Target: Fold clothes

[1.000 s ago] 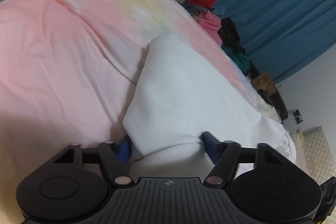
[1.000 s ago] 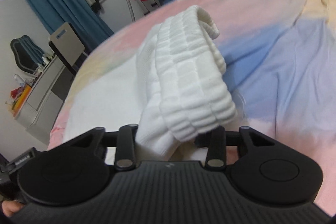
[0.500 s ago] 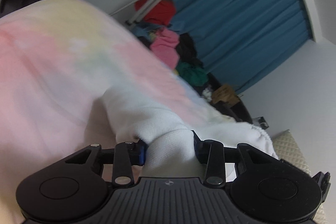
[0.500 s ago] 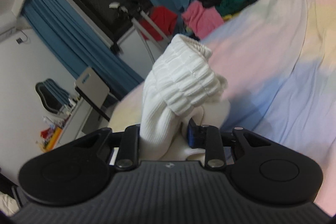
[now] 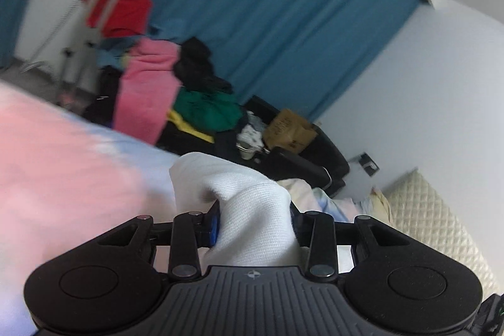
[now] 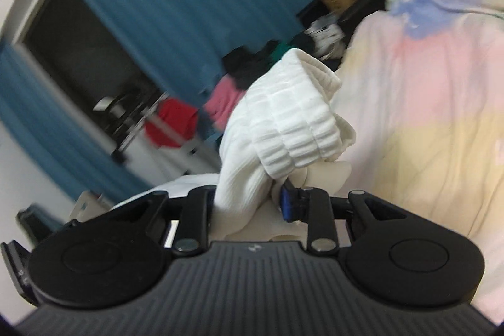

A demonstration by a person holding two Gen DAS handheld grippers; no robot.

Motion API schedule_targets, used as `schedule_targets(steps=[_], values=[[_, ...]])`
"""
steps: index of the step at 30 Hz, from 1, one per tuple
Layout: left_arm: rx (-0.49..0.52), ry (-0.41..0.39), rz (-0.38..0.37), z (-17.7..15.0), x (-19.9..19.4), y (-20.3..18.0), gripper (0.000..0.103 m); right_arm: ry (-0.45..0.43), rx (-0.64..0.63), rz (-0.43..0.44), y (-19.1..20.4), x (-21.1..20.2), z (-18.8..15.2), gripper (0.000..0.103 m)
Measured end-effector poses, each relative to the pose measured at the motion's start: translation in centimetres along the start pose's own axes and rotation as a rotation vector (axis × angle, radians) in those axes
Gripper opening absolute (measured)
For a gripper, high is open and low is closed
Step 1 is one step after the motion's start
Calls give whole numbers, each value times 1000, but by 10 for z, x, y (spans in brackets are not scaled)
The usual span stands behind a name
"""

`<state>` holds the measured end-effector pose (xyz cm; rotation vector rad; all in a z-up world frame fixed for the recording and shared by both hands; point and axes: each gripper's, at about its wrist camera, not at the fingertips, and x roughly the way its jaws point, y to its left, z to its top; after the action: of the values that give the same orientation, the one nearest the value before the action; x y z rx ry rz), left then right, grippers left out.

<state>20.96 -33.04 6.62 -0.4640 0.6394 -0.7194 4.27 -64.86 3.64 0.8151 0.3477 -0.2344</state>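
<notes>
A white garment (image 5: 249,197) is bunched between the jaws of my left gripper (image 5: 253,221), which is shut on it and holds it above the pastel bed sheet (image 5: 56,166). My right gripper (image 6: 252,200) is shut on the same garment's ribbed white hem (image 6: 293,122), which stands up in a thick fold above the jaws. The rest of the garment hangs below both grippers, out of sight.
A pink, yellow and blue sheet (image 6: 425,103) covers the bed. A pile of coloured clothes (image 5: 176,96) lies beyond its far edge, by a metal rack (image 5: 94,5) and blue curtains (image 5: 277,8). A black chair holding a cardboard box (image 5: 288,131) stands near the wall. A quilted headboard (image 5: 431,210) is at right.
Both grippers have closed on the white garment and lifted it off the bed. Both views have tilted up from the sheet toward the curtains and clothes pile.
</notes>
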Motion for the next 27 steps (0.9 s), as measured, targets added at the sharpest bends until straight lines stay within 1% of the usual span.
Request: schedule_targets(steps=[2,5,8,10,12,13,15,16,19,20,21,23,25,26,27], values=[[27,17,-7,-22,35,4,39,-26,25,-25,-23,15,5,30],[17,81,-25,-71,77,36,39,-53,59,-63,-67,31,-12,30],[52,134,-20,-116,99,71,40,-38,154,-80,-120,40,-62,30],[103,148,-35,-138,102,92,41,-16,186,-103,-142,43,-96,30],[186,169,-2,-155,103,98,46,-23,199,-117,-157,41,-125,32],[228,180,17,-163,104,101,48,-31,226,-111,-164,39,-137,34],[276,185,39,-170,103,100,52,-42,254,-116,-169,37,-151,36],[273,190,52,-168,99,97,53,-41,248,-124,-167,35,-153,37],[272,200,97,-158,87,84,67,-6,238,-183,-154,30,-144,42],[281,204,109,-152,80,77,75,12,233,-211,-149,26,-139,43],[291,210,120,-147,72,70,82,37,225,-242,-143,22,-133,44],[321,208,128,-137,49,53,83,85,206,-301,-131,11,-124,44],[349,195,128,-127,24,35,88,94,165,-325,-116,-5,-116,44],[362,183,129,-123,12,25,95,87,133,-331,-106,-14,-113,44],[377,168,130,-119,-1,15,99,78,97,-336,-95,-24,-109,44]])
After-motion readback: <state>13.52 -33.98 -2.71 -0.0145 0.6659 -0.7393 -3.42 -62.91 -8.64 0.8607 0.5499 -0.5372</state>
